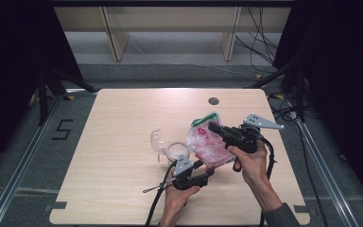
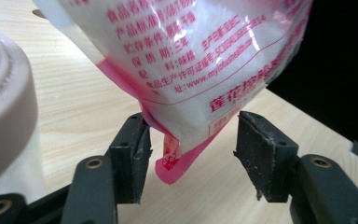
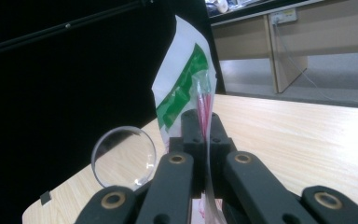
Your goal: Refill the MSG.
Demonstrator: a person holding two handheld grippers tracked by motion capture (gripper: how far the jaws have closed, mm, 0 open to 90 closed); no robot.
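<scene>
Bag: a soft clear plastic bag with pink edges and red print, packed with white grains (image 1: 207,142), hangs above the pale wooden table (image 1: 123,123) at about 4 o'clock from the table's centre, its green-marked top tilted away from the person
Bag corner: the low pink corner (image 2: 170,165) dangles between the left jaws, just beside one pad; whether it touches is unclear
Right gripper (image 3: 204,122): clamped tight on the bag's upper seam, carrying its weight
Left gripper (image 2: 191,147): jaws parted, not pinching the corner
Jar: a round clear plastic jar with a wide mouth (image 1: 176,152) stands at 9 o'clock from the bag, just beside it
Lid: a clear round lid (image 1: 157,140) stands tilted on edge at 10 o'clock from the jar
Step judged: steadying the bag to pour into the jar
Doing it well: the left jaws should likely close on the pink corner only, not the filled part; the right grip should hold firm, so the load cannot swing or spill
</scene>
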